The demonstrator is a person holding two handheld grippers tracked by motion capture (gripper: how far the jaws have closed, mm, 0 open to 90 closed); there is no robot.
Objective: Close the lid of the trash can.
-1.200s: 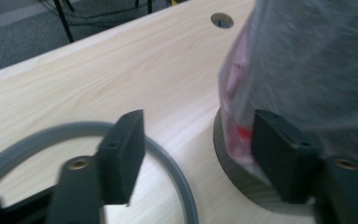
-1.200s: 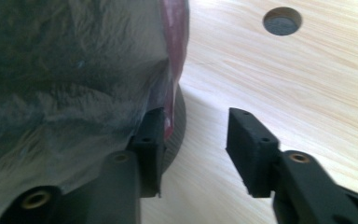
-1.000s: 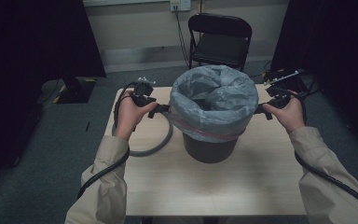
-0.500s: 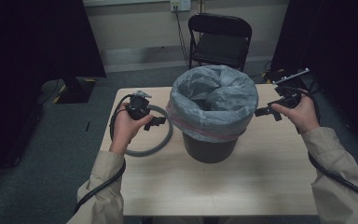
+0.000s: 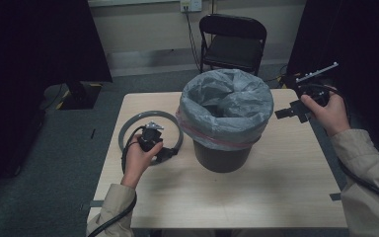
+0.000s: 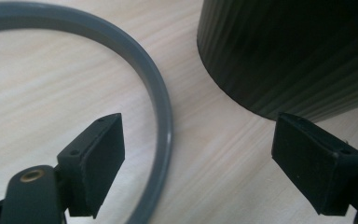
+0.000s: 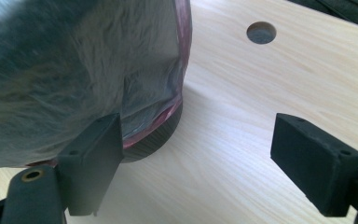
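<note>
While the wooden table and the dark ribbed bin at its centre sit where they were half a second ago, I note both my hands have drawn back from the bin. The grey bag lines the bin, its edge folded over the rim with a reddish band showing below the fold.

My left hand has dropped toward the near left part of the table, and the left gripper now hovers over the near arc of the grey ring, which lies flat just left of the bin. In the left gripper view the jaws stand wide apart, holding nothing, the ring passing between them and the bin wall at upper right.

My right hand has moved out to the table's right edge; the right gripper points back at the bin, well apart from it, jaws spread and empty.

Bag interior is too dark to read. The ring's near arc is hidden under my left hand. A round hole marks the tabletop. A folding chair stands behind.
</note>
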